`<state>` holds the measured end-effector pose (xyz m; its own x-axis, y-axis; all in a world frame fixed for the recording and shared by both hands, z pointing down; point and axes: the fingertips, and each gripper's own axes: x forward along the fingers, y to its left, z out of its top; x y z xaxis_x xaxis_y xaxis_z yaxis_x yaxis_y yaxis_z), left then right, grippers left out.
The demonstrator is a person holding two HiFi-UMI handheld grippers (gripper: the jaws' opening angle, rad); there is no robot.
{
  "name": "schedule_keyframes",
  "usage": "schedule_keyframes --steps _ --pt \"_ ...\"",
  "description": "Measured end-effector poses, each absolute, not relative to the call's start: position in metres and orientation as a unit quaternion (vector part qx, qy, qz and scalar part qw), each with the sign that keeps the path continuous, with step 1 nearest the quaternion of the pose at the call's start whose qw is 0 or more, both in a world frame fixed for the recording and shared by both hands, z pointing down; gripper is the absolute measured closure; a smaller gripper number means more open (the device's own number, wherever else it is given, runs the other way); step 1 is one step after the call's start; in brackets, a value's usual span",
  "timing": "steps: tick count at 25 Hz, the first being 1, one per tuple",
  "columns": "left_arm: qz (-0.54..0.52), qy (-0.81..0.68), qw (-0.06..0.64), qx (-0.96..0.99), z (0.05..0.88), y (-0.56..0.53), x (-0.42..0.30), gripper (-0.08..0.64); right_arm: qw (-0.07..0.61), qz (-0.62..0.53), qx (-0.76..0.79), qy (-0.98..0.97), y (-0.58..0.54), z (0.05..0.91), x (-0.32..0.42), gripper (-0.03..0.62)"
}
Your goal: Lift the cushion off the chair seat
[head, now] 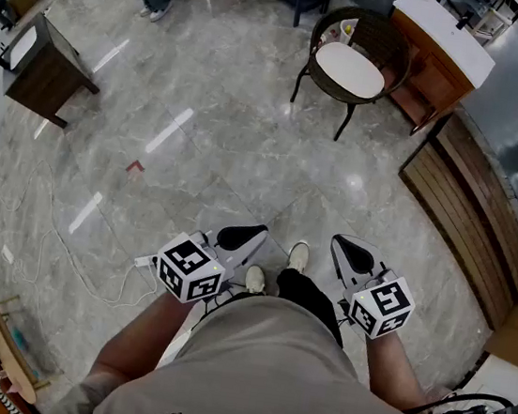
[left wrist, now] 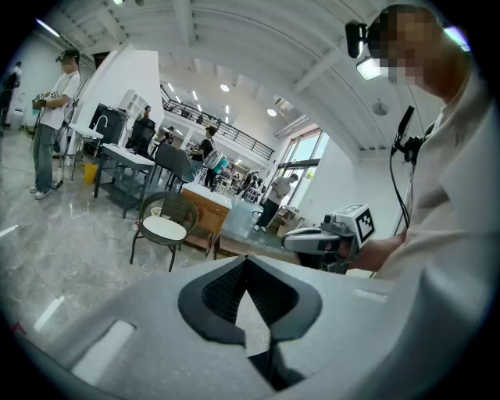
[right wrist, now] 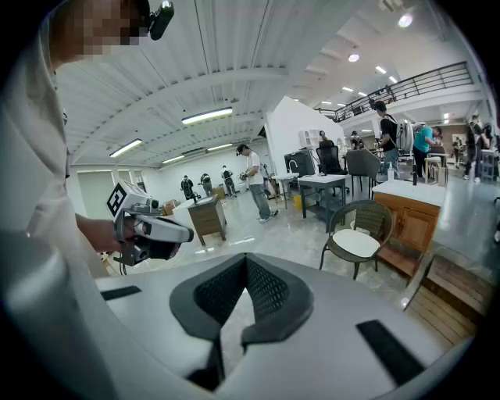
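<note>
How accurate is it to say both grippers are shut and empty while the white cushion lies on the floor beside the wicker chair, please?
The head view shows the white cushion on the seat of the wicker chair, not the floor. Left gripper and right gripper are shut and empty.

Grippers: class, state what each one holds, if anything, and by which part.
Nothing is held. The left gripper and right gripper are both shut and empty; the cushion lies on the chair across the floor, untouched.
</note>
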<state>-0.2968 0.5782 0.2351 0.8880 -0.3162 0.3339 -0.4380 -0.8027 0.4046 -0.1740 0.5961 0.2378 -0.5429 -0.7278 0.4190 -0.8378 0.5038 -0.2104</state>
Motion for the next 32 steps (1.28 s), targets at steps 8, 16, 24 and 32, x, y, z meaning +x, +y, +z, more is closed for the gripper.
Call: schedule_keyframes --steps 8,16,24,32 --pt "0.126 -0.188 0.235 0.945 0.223 0.572 -0.254 0.552 0.132 0.195 0.464 -0.854 0.591 0.232 -0.137 0.580" --pt "0.133 -0.204 0.229 0.942 0.216 0.533 -0.206 0.552 0.119 0.186 0.453 -0.863 0.552 0.230 -0.090 0.578" --pt "0.143 -0.226 0.229 0.936 0.219 0.492 -0.148 0.551 0.113 0.175 0.436 -0.876 0.514 0.239 -0.038 0.465" --pt "0.133 -0.234 0.255 0.929 0.228 0.449 -0.117 0.496 0.106 0.182 0.459 -0.863 0.479 0.247 0.001 0.465"
